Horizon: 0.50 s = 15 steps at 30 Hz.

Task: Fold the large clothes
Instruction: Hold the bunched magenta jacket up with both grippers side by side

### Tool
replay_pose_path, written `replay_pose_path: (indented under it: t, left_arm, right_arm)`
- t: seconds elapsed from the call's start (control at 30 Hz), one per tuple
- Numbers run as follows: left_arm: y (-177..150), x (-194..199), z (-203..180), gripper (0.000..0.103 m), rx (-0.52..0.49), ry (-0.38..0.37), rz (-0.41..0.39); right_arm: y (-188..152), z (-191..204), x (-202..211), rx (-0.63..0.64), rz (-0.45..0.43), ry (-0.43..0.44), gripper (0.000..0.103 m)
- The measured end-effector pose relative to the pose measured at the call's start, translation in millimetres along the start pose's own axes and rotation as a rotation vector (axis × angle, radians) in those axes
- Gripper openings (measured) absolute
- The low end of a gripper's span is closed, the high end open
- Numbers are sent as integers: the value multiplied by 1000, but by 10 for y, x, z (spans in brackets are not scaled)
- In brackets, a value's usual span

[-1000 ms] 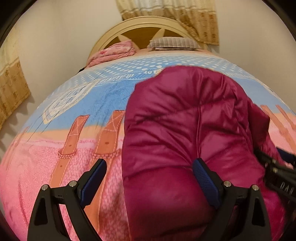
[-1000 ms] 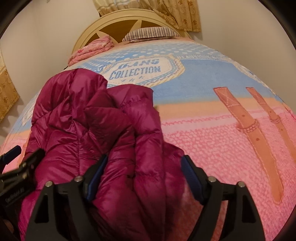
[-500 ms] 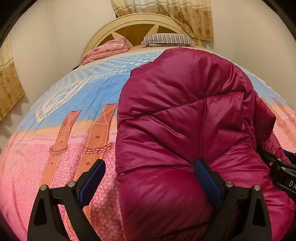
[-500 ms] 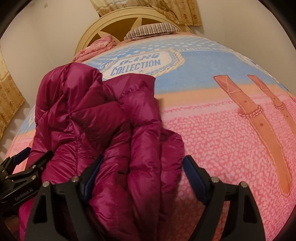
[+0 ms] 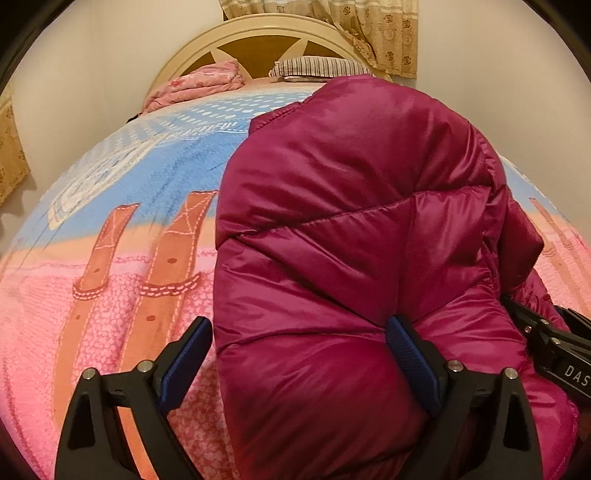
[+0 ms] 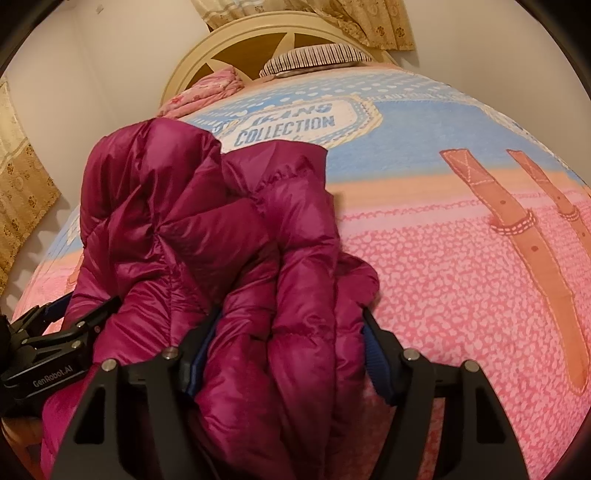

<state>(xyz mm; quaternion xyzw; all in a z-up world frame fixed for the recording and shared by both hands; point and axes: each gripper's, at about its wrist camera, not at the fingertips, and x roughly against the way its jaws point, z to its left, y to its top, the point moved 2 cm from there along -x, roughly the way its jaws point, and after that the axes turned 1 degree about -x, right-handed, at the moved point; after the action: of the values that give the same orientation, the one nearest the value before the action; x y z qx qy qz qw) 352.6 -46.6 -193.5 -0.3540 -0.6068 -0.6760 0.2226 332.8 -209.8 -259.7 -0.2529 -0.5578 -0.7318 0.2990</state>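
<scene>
We hold a gripper in each hand over a bed [image 6: 480, 295] spread with a pink and blue cover printed with brown belt straps and a "JEANS COLLECTION" label. The magenta down jacket [image 5: 351, 240] lies bunched on the near part of that cover, puffed up in quilted folds, with its far end rising toward the headboard [image 5: 258, 40] in the left wrist view. Our left gripper [image 5: 299, 363] stands wide, its jaws closing a little; the jacket's left edge fills the space between them. The right blue pad [image 5: 410, 354] sinks into the padding, while the left pad [image 5: 184, 358] stands clear of the fabric over the pink cover, so this gripper does not have a hold on the jacket. Our right gripper [image 6: 291, 350] is narrower and its jaws are closing; a thick roll of the jacket [image 6: 221, 240] sits between them, and both blue pads press against that roll and are partly buried by it. In the left wrist view the right gripper's black frame shows at the right edge, against the jacket; in the right wrist view the left gripper's frame shows at the left edge, likewise against the jacket. A striped pillow [image 6: 317, 59] and a folded pink blanket [image 6: 207, 88] lie at the head of the bed, under the cream headboard, and yellow patterned curtains [image 5: 369, 33] hang behind it.
</scene>
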Motion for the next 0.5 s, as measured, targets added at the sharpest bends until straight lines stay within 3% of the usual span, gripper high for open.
replay_pose_path:
  t: [0.03, 0.23, 0.37, 0.5]
  left_arm:
    - [1, 7, -15, 90, -51, -28, -11]
    - [-26, 52, -51, 76, -73, -62, -30]
    - [-55, 93, -82, 70, -84, -67, -42]
    - [-85, 176, -117, 58, -98, -49, -65]
  right_arm:
    - [12, -4, -9, 1, 0, 2, 69]
    - [-13, 29, 1, 10, 1, 27, 58]
    - [-21, 58, -1, 16, 4, 49, 49]
    - [-34, 97, 22, 26, -4, 76, 37]
